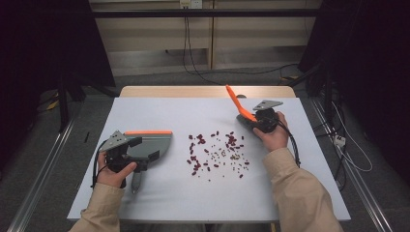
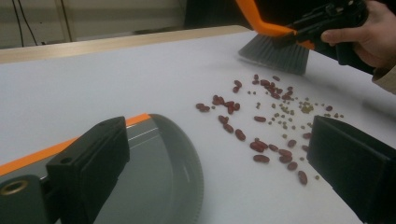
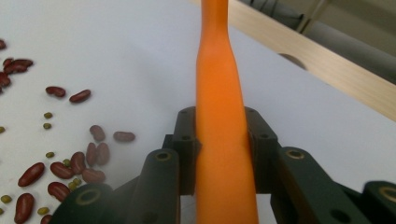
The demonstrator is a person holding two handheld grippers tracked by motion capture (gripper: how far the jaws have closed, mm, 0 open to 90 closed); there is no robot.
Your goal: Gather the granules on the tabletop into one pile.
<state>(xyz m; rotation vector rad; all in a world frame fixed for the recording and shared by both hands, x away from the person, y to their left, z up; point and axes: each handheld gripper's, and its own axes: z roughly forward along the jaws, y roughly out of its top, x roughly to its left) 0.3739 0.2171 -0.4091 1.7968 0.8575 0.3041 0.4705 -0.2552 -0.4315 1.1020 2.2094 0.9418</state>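
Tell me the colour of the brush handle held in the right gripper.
Orange. The brush handle shows best in the right gripper view, clamped between the right gripper fingers.

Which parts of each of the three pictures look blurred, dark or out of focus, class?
High view: the room around the table is dark, the tabletop evenly lit. Left gripper view: the near jaws and dustpan are soft, the beans fairly sharp. Right gripper view: the orange brush handle, clamped in the right gripper, blurs near the lens.

Brush [image 2: 275, 44] has an orange handle and grey bristles. Dustpan [image 1: 152, 144] is grey with an orange edge. Beans [image 1: 215, 152] are dark red, the tiny ones greenish I think.
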